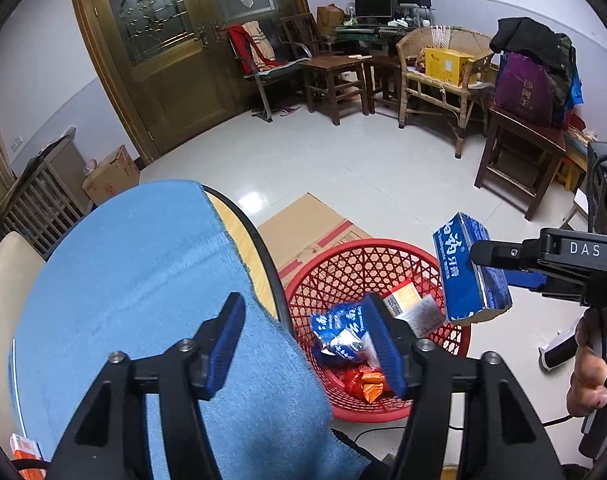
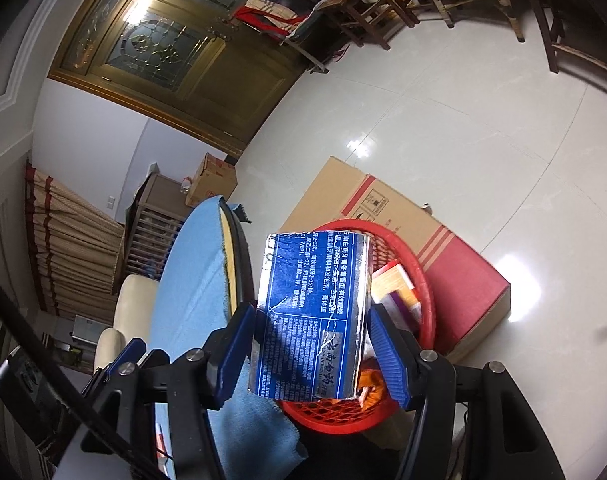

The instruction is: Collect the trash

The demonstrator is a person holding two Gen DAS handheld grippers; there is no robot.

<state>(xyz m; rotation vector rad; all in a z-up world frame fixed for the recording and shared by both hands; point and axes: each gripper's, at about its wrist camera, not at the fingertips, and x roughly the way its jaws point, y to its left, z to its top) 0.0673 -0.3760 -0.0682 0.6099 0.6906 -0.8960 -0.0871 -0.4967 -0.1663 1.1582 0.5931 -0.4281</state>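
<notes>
- Landmark: a round red basket (image 1: 383, 264) with lattice walls stands on the pale tiled floor, and we place everything else against it.
- Writing: the right gripper's (image 1: 493, 258) black body reads "DAS" in white letters. The blue carton (image 2: 313, 316) carries white Chinese print too small for us to read; in the left wrist view its side shows large white Chinese characters.
- The carton: one blue box with silver edges, creased and scuffed, torn open at its lower end. It hangs above the basket's rim, tilted.
- Right gripper: its blue pads (image 2: 233, 350) bracket the carton. The left pad touches it; a sliver of gap shows at the right pad. We cannot tell whether it is gripped or already loose.
- Left gripper (image 1: 307, 344): jaws stand wide apart with nothing between them, straddling the edge of the blue cloth (image 1: 135, 280) beside the basket.
- Inside the basket we count one crumpled blue-and-white wrapper (image 1: 337, 332), one orange wrapper (image 1: 367, 386) and one pale box (image 1: 403, 298).
- One flat brown-and-red cardboard box (image 2: 403, 220) lies behind the basket.
</notes>
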